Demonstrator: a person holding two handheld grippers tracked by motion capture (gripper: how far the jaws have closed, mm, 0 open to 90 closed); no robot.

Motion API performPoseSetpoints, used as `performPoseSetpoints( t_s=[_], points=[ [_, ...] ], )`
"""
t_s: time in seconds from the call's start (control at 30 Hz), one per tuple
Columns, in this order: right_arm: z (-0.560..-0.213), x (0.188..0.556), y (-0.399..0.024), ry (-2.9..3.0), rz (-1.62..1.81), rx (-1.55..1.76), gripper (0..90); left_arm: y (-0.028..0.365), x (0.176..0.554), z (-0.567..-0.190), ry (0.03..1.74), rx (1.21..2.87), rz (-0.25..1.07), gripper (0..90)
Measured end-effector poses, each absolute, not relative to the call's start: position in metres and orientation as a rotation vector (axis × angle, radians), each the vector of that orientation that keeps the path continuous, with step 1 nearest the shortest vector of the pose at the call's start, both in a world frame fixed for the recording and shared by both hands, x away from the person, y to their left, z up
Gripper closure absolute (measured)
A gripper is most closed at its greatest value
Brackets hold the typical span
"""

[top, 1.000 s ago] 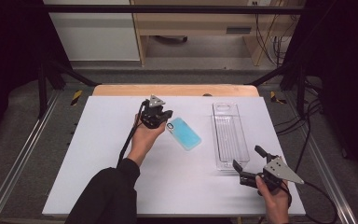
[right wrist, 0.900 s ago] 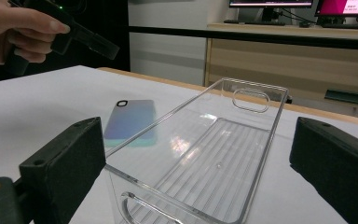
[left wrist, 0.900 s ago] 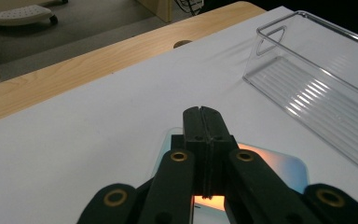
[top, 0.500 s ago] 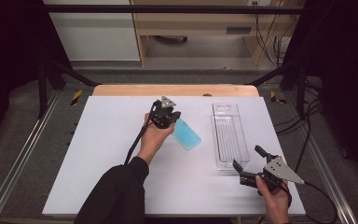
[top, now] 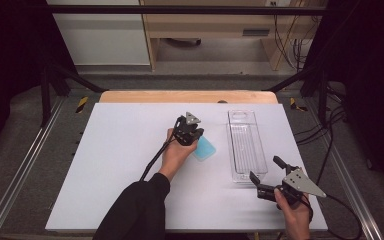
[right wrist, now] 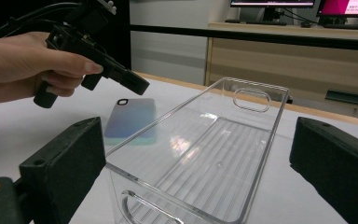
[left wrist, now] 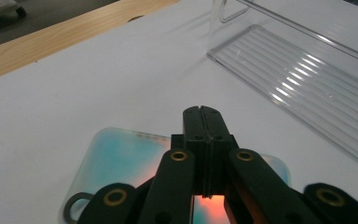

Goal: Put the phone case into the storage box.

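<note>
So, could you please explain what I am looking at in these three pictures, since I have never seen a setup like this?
Gladly. There is no robot here: a person at a white table holds a black two-jaw hand gripper in each hand.

The high view looks down from above the person. The other two pictures come from small cameras riding on the grippers, looking along their own jaws.

On the table lie a flat turquoise phone case with rounded corners and a long clear plastic tray with handle slots.

The left gripper has its jaws shut together, with nothing between them, and hangs just over the phone case; whether it touches it, I cannot tell. The right gripper is open, its jaws standing either side of the tray's near end, holding nothing.
</note>
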State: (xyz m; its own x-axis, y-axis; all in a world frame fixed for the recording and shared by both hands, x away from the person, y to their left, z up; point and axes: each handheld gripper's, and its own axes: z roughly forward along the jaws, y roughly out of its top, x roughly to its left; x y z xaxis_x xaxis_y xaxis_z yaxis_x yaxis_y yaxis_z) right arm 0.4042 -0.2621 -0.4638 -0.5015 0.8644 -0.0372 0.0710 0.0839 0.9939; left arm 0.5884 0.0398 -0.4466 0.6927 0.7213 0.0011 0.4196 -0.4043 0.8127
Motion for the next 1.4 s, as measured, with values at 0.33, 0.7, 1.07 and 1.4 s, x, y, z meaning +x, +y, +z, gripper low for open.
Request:
performPoseSetpoints(
  t_s=[0.33, 0.7, 1.07, 1.4],
  points=[
    [-0.464, 0.404, -0.263, 1.684, 1.486, 0.935, 3.7, 0.021, 0.585, -0.459, 0.833, 2.087, 0.425, 90.0],
    [-0.465, 0.403, -0.264, 1.682, 1.489, 0.948, 3.7, 0.018, 0.597, -0.472, 0.856, 2.081, 0.409, 90.0],
    [-0.465, 0.403, -0.265, 1.681, 1.495, 0.955, 3.7, 0.014, 0.601, -0.48, 0.854, 2.091, 0.423, 90.0],
    [-0.466, 0.403, -0.265, 1.682, 1.493, 0.954, 3.7, 0.017, 0.604, -0.481, 0.836, 2.136, 0.463, 90.0]
  ],
)
